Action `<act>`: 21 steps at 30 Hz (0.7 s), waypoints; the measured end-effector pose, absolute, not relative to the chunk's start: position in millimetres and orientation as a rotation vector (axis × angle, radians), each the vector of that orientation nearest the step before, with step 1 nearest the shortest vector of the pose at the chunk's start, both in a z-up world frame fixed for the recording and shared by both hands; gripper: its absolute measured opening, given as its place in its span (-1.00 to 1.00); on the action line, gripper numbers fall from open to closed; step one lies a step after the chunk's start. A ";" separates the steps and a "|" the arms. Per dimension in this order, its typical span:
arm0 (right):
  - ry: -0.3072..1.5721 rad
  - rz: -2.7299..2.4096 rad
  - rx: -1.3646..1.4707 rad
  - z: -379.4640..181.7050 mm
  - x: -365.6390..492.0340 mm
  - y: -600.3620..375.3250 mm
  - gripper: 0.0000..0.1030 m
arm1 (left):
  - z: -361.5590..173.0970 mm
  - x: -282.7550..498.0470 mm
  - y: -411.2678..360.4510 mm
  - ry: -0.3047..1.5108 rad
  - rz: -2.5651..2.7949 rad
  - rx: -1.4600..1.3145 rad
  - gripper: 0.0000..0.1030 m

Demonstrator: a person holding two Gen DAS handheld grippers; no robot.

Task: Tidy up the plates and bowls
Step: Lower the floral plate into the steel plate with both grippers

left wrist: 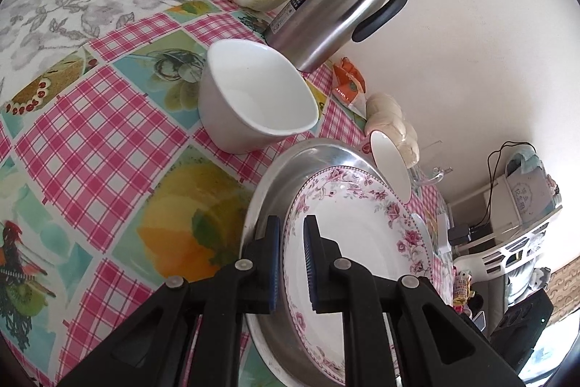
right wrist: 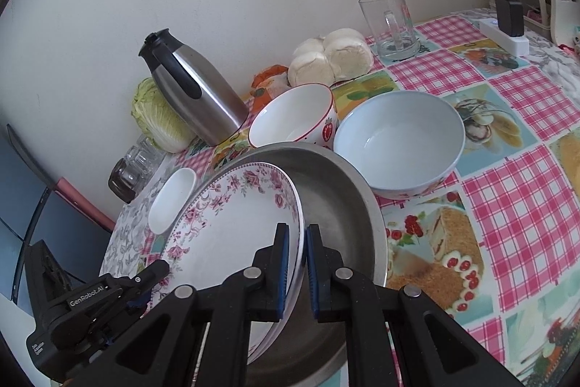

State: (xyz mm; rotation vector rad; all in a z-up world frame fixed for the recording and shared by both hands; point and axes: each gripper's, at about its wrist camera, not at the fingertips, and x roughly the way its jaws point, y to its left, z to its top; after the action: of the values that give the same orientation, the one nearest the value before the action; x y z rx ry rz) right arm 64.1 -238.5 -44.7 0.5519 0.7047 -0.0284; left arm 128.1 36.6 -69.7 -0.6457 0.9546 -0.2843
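Two grippers, left (left wrist: 291, 263) and right (right wrist: 297, 269), each pinch opposite rims of the floral plate (right wrist: 232, 227), tilted inside the steel pan (right wrist: 333, 205). Step: seating plate. Next: level, lower, release evenly.

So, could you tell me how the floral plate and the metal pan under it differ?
The floral plate is white ceramic with pink roses round its rim; the metal pan is plain dull steel. The plate tilts, gripped at opposite edges, while the pan sits flat. Both are round and shallow.

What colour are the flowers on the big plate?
Pink roses around the rim of the white plate, clearest in the right wrist view.
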 end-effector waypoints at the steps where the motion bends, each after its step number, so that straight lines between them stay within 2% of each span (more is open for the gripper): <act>1: 0.707 -0.027 0.552 -46.0 66.5 -238.6 -0.80 | -69.6 129.1 36.2 0.951 -0.282 -0.642 -0.75; 17: 0.754 -0.054 0.549 -63.0 79.4 -249.8 -0.80 | -71.4 132.5 19.1 0.960 -0.273 -0.540 -0.76; 21: 0.759 -0.058 0.521 -62.0 79.7 -246.6 -0.74 | -71.4 132.1 16.9 0.964 -0.265 -0.524 -0.76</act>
State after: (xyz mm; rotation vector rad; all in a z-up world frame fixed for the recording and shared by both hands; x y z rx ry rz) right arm 79.7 -246.6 -62.0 0.5212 0.7594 -0.0576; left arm 132.1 16.9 -71.4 -0.5244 0.9637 -0.2650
